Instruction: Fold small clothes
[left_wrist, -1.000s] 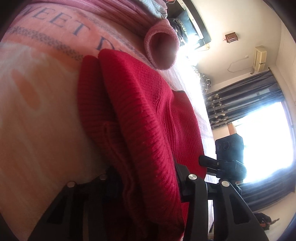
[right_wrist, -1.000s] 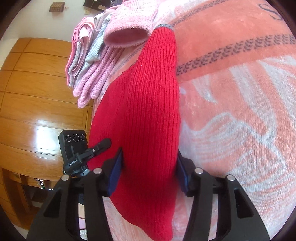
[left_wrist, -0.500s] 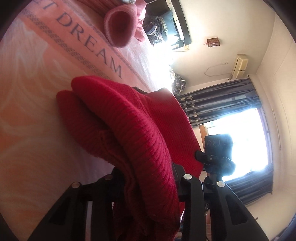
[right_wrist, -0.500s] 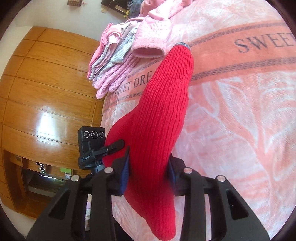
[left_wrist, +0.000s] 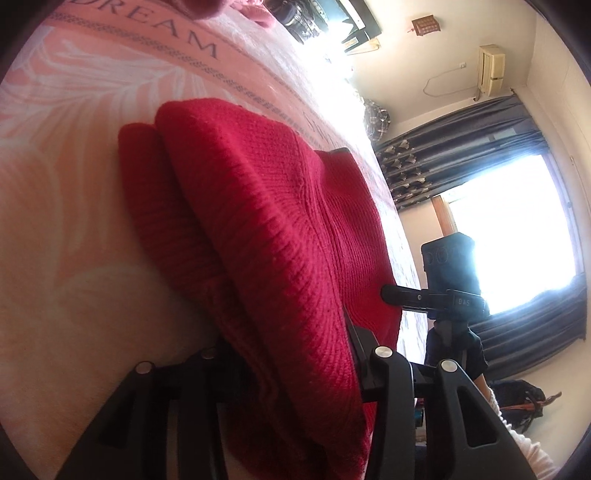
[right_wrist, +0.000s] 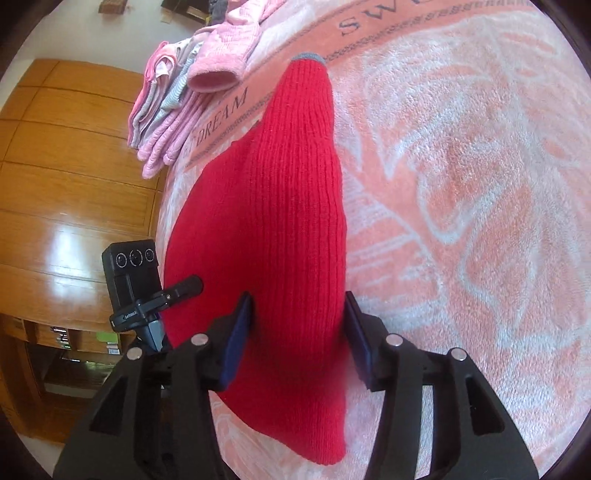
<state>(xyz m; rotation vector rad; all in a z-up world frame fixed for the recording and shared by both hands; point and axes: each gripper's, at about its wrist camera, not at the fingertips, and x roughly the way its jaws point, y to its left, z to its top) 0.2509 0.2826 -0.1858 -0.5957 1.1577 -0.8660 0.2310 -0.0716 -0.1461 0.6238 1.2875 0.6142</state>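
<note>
While each hand-held gripper (left_wrist: 288, 365) (right_wrist: 299, 332) pinches the red sock (right_wrist: 280, 206) above the bed (right_wrist: 461, 184), folding is midway; next, lay it flat.

Left wrist view: taken low along the left gripper (left_wrist: 291, 354), very near the red knit garment (left_wrist: 266, 229), facing the curtained window (left_wrist: 517, 236).
Right wrist view: taken along the right gripper (right_wrist: 297, 332), rolled sideways, facing the wooden wardrobe (right_wrist: 70, 192).
Shared: the garment and pink blanket (right_wrist: 461, 177) are seen from opposite ends; each gripper's camera is caught by the other view.
</note>
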